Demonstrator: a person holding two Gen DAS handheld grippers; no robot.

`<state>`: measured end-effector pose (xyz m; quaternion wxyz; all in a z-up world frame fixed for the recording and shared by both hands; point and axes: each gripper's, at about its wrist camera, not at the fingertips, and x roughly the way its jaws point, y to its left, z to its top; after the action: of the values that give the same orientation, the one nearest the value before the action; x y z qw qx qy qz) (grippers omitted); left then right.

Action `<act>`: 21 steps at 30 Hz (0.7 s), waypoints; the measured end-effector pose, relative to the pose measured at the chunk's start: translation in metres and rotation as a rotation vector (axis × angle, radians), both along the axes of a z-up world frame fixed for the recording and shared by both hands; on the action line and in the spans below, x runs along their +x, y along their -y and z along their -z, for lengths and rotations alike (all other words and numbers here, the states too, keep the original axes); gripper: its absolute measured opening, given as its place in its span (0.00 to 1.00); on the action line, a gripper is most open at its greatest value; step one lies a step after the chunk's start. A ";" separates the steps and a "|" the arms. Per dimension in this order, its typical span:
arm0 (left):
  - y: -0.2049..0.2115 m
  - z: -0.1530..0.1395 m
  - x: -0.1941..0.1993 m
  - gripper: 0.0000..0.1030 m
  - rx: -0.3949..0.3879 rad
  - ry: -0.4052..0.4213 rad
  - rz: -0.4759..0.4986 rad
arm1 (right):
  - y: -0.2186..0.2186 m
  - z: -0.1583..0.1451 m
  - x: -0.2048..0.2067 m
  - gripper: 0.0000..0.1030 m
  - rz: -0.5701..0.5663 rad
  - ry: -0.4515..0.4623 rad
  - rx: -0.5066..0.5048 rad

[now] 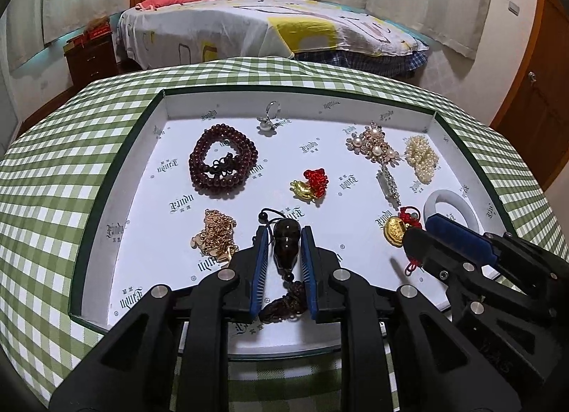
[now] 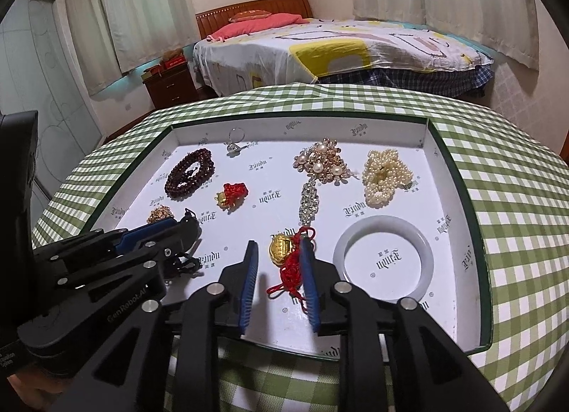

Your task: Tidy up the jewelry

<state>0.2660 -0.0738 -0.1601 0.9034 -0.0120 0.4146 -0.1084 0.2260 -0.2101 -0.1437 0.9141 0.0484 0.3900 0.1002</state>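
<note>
A shallow white tray (image 1: 117,177) (image 2: 458,177) holds the jewelry. My left gripper (image 1: 283,234) is open, its blue pads on either side of a dark brown pendant (image 1: 284,248) with a braided cord, not squeezing it. My right gripper (image 2: 279,248) is open around a gold ingot charm with red cord (image 2: 282,250); the right pad touches the cord. That charm also shows in the left wrist view (image 1: 394,228). A white bangle (image 2: 384,259) lies to its right.
Also in the tray: a dark red bead bracelet (image 1: 222,161), a gold chain (image 1: 215,234), a ring (image 1: 268,116), a second gold-and-red charm (image 1: 309,186), a pearl brooch (image 2: 322,163), a pearl cluster (image 2: 386,177). The green checked tablecloth (image 1: 46,180) surrounds the tray.
</note>
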 end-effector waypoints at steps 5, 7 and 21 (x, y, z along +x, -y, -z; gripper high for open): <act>-0.003 -0.004 -0.003 0.45 0.000 0.011 -0.017 | 0.002 -0.004 -0.003 0.44 0.017 0.019 -0.015; -0.004 -0.006 -0.004 0.48 0.004 0.017 -0.027 | 0.003 -0.006 -0.003 0.48 0.023 0.024 -0.016; -0.007 -0.015 -0.013 0.76 0.043 0.051 -0.056 | 0.017 -0.014 -0.012 0.72 0.085 0.058 -0.042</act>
<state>0.2529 -0.0666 -0.1454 0.9164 -0.0016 0.3932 -0.0742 0.2138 -0.2266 -0.1293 0.9292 0.0430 0.3631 0.0543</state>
